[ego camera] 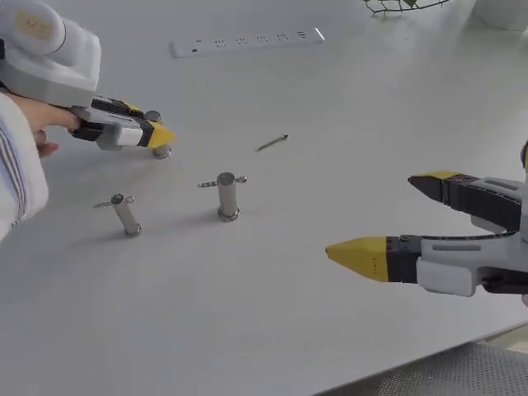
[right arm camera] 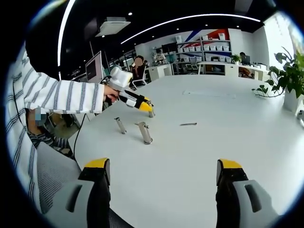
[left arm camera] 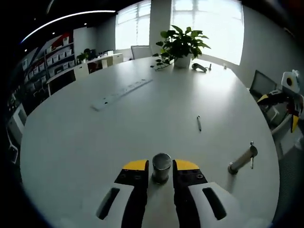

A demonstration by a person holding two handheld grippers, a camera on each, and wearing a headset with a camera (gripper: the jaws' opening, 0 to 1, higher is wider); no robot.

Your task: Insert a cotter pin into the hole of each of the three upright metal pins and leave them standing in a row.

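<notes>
Right tongs point(right arm camera: 162, 167): you are holding them spread wide, nothing between the jaws, hovering over bare desk point(right arm camera: 190, 152) near its front edge.

Ahead of the right tongs and a little left, the nearer metal pin point(ego camera: 227, 196) is standing on its base, roughly midway between your two tongs. A cotter pin point(ego camera: 221, 181) is sitting crosswise through its head.

Just left of that, the second metal pin point(ego camera: 125, 214) is standing apart from the first. It is also carrying a cotter pin point(ego camera: 111, 201) through its top. It is sitting close beside the left tongs, on your side of them.

Left tongs point(left arm camera: 161, 165): you are closing them on the third metal pin point(left arm camera: 161, 167), one jaw pressing each side of the shaft. In the left gripper view the pin's round top is poking up between the yellow tips. In the head view its base is touching the desk under the tongs' nose. Your left hand point(ego camera: 41, 120) is wrapping the grip, striped sleeve point(right arm camera: 61, 97) trailing behind.

Beyond the standing pins, a loose cotter pin point(ego camera: 272, 143) is lying flat on the desk. It is off to the right of the left tongs' nose and well ahead of the right tongs, touching nothing.

Farther out, a white power strip point(ego camera: 247, 41) is lying flat. At the far end of the desk, a potted plant point(left arm camera: 183, 42) is standing ahead of the left tongs.
</notes>
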